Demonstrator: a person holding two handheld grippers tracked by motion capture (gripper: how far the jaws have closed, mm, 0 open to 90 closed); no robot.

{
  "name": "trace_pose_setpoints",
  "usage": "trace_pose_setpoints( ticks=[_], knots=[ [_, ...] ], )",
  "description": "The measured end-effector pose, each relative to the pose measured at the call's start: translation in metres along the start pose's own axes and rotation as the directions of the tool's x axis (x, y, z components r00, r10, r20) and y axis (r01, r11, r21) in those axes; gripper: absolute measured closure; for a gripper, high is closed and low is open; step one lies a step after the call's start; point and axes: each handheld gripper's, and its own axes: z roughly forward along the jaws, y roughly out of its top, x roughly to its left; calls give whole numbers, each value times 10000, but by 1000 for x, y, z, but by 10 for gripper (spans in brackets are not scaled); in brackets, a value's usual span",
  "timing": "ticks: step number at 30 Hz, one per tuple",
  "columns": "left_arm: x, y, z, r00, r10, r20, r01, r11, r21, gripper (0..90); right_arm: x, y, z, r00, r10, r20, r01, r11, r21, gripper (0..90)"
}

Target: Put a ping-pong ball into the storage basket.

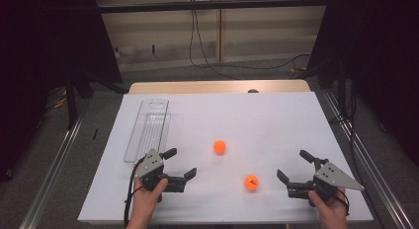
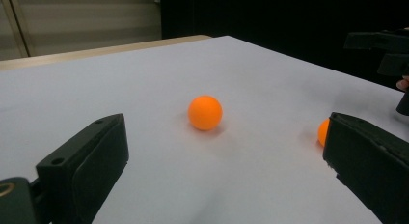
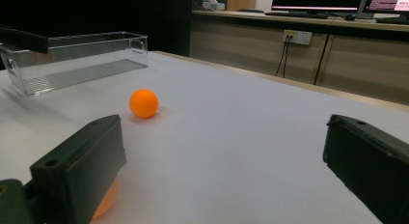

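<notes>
Two orange balls lie on the white table sheet [image 1: 276, 120]. The far ball [image 1: 220, 147] sits mid-table; the near ball [image 1: 251, 182], with a dark mark, lies closer to the front edge. My left gripper [image 1: 182, 162] is open at the front left, pointing right toward the far ball [image 2: 205, 113], with the near ball [image 2: 323, 132] half hidden behind one jaw. My right gripper [image 1: 291, 165] is open at the front right, pointing left. Its view has the near ball [image 3: 106, 202] tucked behind one jaw and the far ball [image 3: 143, 103] beyond. Both grippers hold nothing.
A clear plastic tray [image 1: 148, 130] lies lengthwise on the left of the sheet, just behind my left gripper; it looks empty [image 3: 82, 64]. The wooden table edge [image 1: 217, 87] shows at the back. Metal rails run along both sides of the table.
</notes>
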Motion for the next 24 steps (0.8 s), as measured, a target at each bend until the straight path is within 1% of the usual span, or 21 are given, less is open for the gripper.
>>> trace_pose_setpoints(
  ticks=[7, 9, 16, 21, 24],
  knots=[
    [-2, 2, 4, 10000, 1, 44, -1, 10000, 24, 22, 0, 0, 0, 10000, -30, -26, 30, 10000, -10, 6],
    [-2, 3, 6, 10000, 72, 52, -72, 10000, 27, 22, 0, 0, 0, 10000, -40, -28, 40, 10000, -16, 6],
    [-5, 4, 10, 9999, 7, 158, -9, 9999, 105, 23, 0, 0, -1, 10000, 3, -36, -3, 10000, -27, 6],
    [-6, 4, 13, 9996, 127, 249, -133, 9996, 254, 22, -1, 0, -1, 10000, 10, 17, -10, 10000, -50, 5],
    [-6, 4, 14, 9996, 120, 265, -128, 9995, 277, 23, 0, 1, -1, 10000, -27, -13, 27, 10000, -41, 6]
  ],
)
